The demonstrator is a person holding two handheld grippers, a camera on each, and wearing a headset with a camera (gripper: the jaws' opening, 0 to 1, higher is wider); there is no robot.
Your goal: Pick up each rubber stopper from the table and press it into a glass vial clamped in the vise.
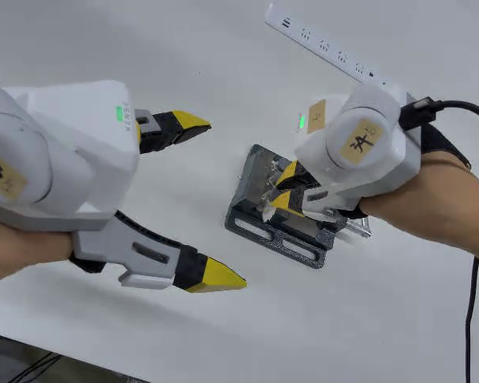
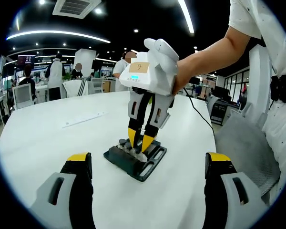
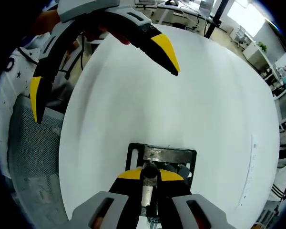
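The right hand-held gripper (image 3: 150, 176) stands over the vise (image 1: 259, 227) on the table (image 1: 343, 319), jaws drawn close on what looks like a dark rubber stopper (image 3: 149, 169) at the vise's top. The left hand-held gripper (image 1: 210, 201) hovers well apart from it, jaws spread wide and empty.

A hand-marked tan sticker (image 1: 362, 141) is seen on the right gripper (image 1: 283, 188); its sign resembles "井" but cannot be read with certainty. In the left gripper view, a front sticker (image 2: 138, 67) on that gripper is marked with what looks like a "9". On the left gripper (image 1: 215, 199), a scrawled sticker (image 1: 1, 174) and a small printed line (image 1: 126, 114) cannot be made out
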